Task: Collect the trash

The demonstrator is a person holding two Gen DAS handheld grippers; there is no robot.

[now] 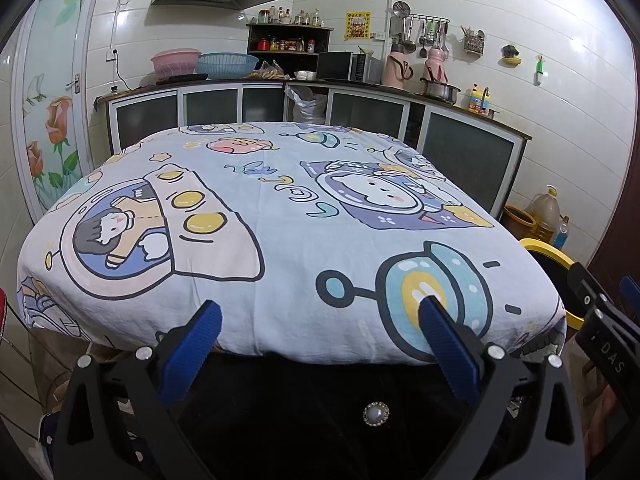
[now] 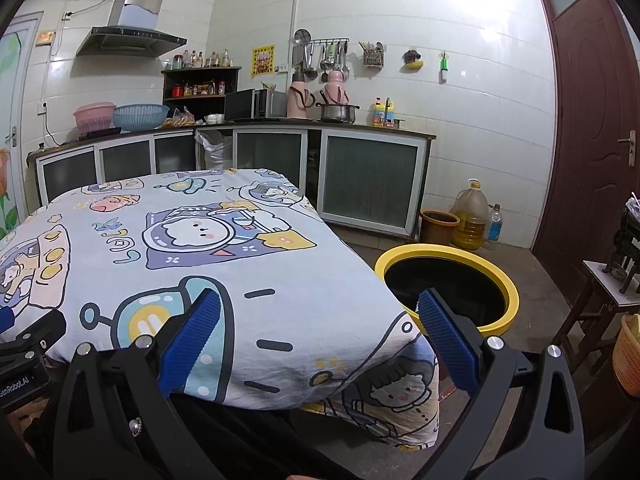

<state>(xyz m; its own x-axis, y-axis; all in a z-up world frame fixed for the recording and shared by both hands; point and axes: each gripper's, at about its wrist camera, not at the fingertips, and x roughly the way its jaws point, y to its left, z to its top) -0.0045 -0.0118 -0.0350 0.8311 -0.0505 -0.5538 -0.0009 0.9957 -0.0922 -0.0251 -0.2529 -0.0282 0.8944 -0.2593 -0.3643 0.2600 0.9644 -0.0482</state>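
Both tongs (image 1: 320, 320) (image 2: 320, 312) agape — seemingly empty.

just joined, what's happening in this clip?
A person holds two grippers at the near edge of a table covered with a cartoon-print cloth. The left gripper and right gripper are both open and empty. No trash shows on the cloth. A yellow-rimmed bin stands on the floor by the table's right corner.

Pale blue cartoon-print tablecloth (image 1: 280, 208), yellow-rimmed black bin (image 2: 508, 280), blue-padded black tool (image 1: 320, 320), white tiled wall (image 2: 460, 80)
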